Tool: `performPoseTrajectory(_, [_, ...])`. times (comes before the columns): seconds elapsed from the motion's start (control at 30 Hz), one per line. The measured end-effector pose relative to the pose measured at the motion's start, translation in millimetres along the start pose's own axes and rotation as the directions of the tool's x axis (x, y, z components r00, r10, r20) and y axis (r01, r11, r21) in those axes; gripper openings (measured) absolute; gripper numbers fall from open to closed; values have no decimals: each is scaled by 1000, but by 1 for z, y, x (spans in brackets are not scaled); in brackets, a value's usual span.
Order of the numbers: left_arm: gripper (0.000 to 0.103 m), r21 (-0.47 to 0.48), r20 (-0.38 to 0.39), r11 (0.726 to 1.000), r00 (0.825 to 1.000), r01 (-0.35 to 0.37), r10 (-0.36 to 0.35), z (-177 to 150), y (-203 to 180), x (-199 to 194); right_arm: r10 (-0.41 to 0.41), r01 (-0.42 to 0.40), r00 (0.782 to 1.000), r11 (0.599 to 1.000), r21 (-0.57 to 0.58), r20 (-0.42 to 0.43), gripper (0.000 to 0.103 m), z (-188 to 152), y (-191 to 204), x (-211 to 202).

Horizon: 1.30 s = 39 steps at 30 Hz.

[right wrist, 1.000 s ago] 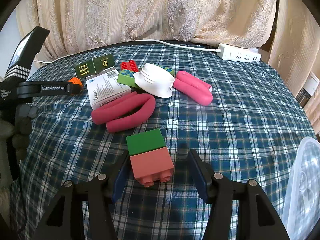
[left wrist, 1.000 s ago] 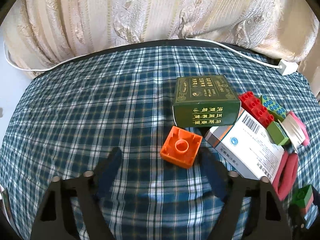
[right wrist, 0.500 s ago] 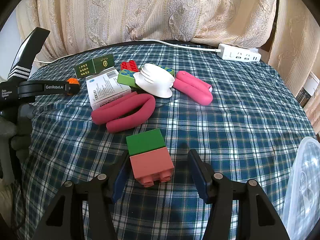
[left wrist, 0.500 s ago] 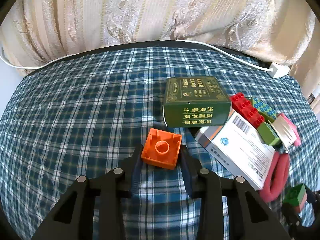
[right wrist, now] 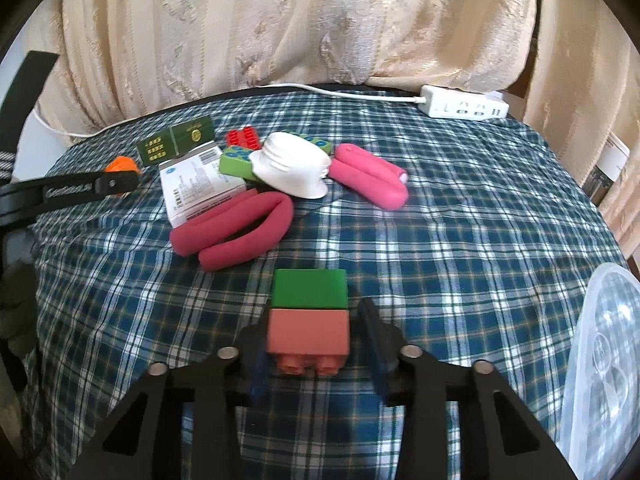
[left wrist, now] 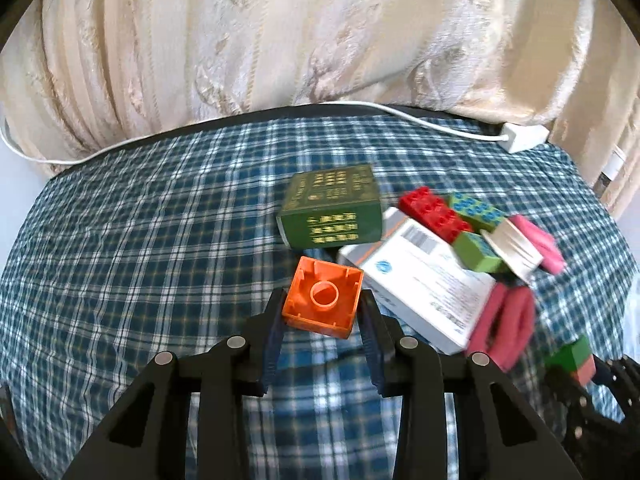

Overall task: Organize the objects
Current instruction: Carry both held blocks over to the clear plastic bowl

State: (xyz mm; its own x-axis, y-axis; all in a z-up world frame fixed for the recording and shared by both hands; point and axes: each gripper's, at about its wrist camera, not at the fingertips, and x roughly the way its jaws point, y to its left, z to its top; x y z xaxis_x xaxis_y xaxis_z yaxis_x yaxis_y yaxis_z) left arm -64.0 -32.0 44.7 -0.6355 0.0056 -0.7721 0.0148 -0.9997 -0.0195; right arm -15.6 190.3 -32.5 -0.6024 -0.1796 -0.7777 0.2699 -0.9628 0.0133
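My left gripper is shut on an orange brick, held hollow side up just above the checked cloth, in front of a dark green box and a white box. In the right wrist view the same orange brick shows at the tip of the left gripper's black arm. My right gripper is shut on a green brick stacked on a pink one, which rests on the cloth. That stack also appears at the left view's right edge.
Behind lie a red brick, green bricks, a white ribbed cap, a bent dark-pink foam piece and a second pink one. A power strip sits at the far edge, a clear plastic container at the right.
The left gripper shut on the orange brick and lifted it, drifting toward the boxes. The right gripper's fingers closed in on the green-and-pink stack, which turned square to them.
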Motion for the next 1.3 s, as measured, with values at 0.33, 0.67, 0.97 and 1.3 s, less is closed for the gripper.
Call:
performPoseTrajectory(0.33, [37,59,36,996,997,63,-65,-4,-29,-24,-5,2,998,999,53,63,33,-8,-13,-34])
performPoseTrajectory(0.67, [37,83,35,992,995,92,-95,-13,-49,-35,-19,7,992,996,91,123,33,-12,-32,-65])
performPoseTrajectory(0.97, [37,126,24,987,995,96,-100,-18,-76,-39,-72,46,984,986,159,162,33,-17,-64,-83])
performPoseTrajectory(1.3, [37,199,15,974,993,111,-116,-21,-116,-45,-137,93,974,967,239,178,33,-30,-107,-98])
